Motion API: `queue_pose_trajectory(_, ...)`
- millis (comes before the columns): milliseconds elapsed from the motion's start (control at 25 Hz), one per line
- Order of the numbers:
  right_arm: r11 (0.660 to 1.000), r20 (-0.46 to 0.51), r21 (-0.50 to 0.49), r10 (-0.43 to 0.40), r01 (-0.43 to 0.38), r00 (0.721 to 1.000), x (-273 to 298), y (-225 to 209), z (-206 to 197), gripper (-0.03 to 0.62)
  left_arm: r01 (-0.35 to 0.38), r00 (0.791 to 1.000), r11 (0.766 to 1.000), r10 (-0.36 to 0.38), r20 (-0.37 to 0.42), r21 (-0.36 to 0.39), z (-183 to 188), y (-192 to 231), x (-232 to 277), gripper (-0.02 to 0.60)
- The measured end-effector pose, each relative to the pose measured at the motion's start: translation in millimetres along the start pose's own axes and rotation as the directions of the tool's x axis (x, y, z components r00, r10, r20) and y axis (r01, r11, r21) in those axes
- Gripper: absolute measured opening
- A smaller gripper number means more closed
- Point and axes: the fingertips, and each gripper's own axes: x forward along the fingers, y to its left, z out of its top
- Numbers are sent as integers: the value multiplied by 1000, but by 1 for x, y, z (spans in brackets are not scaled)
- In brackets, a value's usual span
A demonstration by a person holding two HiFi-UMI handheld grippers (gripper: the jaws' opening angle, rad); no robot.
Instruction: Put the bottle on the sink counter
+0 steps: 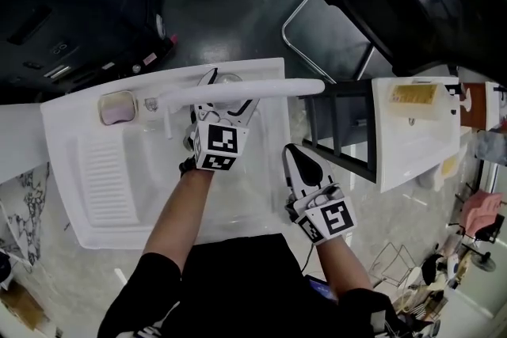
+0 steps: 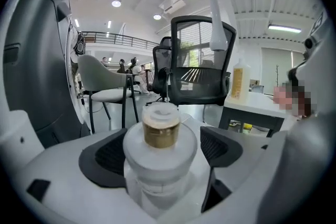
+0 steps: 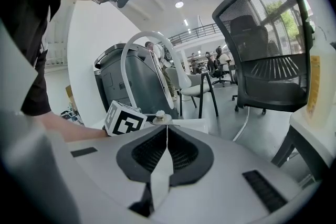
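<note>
Release step, I judge: frosted gold-collared bottle [image 2: 160,157] on white sink counter [image 1: 75,119], left gripper [image 1: 227,93] jaws spread around it. Right gripper [image 3: 167,134], at 4 o'clock, pinched together, empty. Next: back out straight.

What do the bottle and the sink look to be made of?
Bottle: frosted, translucent body, glass or plastic, can't tell which; shiny gold band at the neck, metal-looking. Sink: smooth white with a sheen, probably ceramic or moulded plastic; ribbed drainboard formed in one piece with it.
</note>
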Motion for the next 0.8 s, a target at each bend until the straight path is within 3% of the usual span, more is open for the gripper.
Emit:
queue_pose_trajectory(120, 1000, 17, -5, -4, 4, 1000, -1, 7, 7, 31, -3, 1000, 1000, 3, 1, 3, 1, -3, -16, 428)
queue_pose_trajectory(240, 1000, 44, -26, -8, 9, 999, -3, 21, 16, 31, -20, 1000, 998, 21, -15, 57, 0, -8, -39, 428)
queue_pose_trajectory(480, 997, 100, -74, -9, 17, 995, -14, 58, 28, 31, 49, 999, 996, -50, 17, 73, 0, -35, -104, 426)
queue_pose_trajectory(720, 995, 174, -86, -34, 50, 984, -32, 84, 40, 31, 58, 997, 992, -63, 40, 111, -1, -22, -158, 422)
queue_pose_trajectory(760, 995, 187, -88, -37, 55, 982, -36, 88, 42, 31, 55, 997, 993, -61, 51, 108, 1, -19, -168, 394)
queue_pose_trajectory(800, 994, 200, -90, -41, 60, 979, -40, 92, 45, 31, 50, 996, 993, -58, 64, 108, 4, -15, -178, 322)
